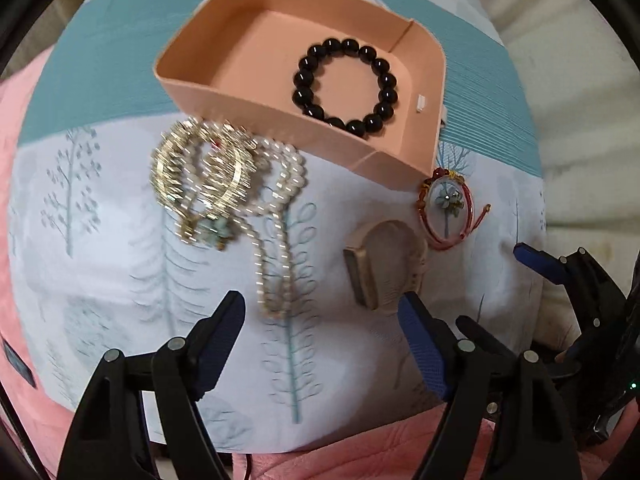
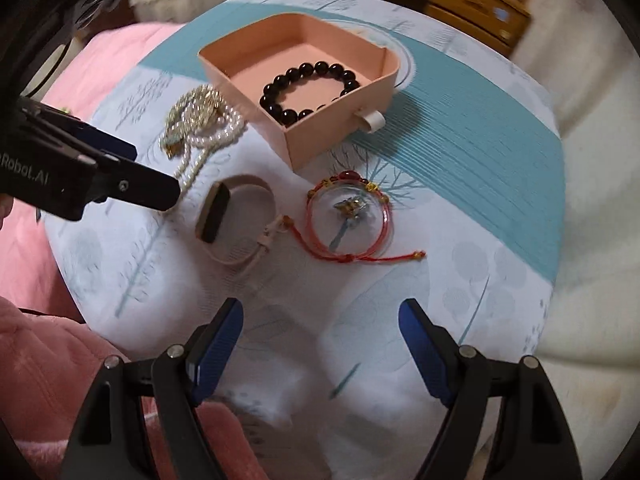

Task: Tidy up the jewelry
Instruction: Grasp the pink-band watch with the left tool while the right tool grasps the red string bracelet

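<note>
A peach box [image 1: 224, 96] [image 2: 320, 144] holds a black bead bracelet [image 1: 346, 88] [image 2: 308, 90]. In front of it on the patterned cloth lie a heap of gold and pearl necklaces [image 1: 224, 184] [image 2: 200, 124], a beige watch [image 1: 380, 264] [image 2: 236, 220] and a red cord bracelet [image 1: 448, 208] [image 2: 348, 216]. My left gripper [image 1: 324, 320] is open and empty, just short of the pearl strand and the watch. My right gripper [image 2: 320, 328] is open and empty, short of the watch and red bracelet. It also shows at the right edge of the left wrist view [image 1: 560, 268].
The cloth [image 1: 100, 260] covers a round cushion-like surface with pink fabric [image 2: 40, 380] at the near left. A wooden cabinet [image 2: 460, 4] stands at the back. The left gripper shows at the left of the right wrist view [image 2: 132, 180].
</note>
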A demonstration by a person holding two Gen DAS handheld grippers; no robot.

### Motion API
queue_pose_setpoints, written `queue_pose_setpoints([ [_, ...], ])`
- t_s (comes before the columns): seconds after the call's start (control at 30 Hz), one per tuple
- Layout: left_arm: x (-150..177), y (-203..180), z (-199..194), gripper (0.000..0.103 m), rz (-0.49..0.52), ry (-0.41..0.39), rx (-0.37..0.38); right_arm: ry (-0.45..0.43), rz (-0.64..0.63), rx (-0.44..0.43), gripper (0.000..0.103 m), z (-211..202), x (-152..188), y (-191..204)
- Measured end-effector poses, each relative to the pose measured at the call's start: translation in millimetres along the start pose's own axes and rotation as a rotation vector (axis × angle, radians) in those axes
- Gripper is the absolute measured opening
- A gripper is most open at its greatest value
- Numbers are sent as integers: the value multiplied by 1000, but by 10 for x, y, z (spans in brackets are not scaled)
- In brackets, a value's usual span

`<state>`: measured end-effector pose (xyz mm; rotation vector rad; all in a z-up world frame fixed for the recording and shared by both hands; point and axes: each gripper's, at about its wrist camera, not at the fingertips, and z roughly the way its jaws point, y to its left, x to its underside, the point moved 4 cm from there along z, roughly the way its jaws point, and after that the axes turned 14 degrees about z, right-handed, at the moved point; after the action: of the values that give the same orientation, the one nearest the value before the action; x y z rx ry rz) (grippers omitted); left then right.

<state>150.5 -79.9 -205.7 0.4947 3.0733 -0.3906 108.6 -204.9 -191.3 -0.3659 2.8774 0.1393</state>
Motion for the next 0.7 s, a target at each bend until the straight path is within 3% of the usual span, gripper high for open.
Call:
queue_pose_setpoints([
  [0.27,-74,-191,251,51,-102,-2,-68,-39,-85,-83,81,200,-140,-199],
  [0.33,-87,-183,309,32,-124,-5,-88,-41,-87,-91,81,258,-173,-213],
  [0.43,-135,-268,414,22,-138,-1,-94,-57,-95,-82,81,326,-225,-250],
  [0.5,-153,-349,423,9,-129,-22,-97,-56,-106,-78,81,372,-239,-254],
  [0.7,-131,-405,411,7,-158,-41,-102,-89,-155,-85,81,400,-265,-186],
])
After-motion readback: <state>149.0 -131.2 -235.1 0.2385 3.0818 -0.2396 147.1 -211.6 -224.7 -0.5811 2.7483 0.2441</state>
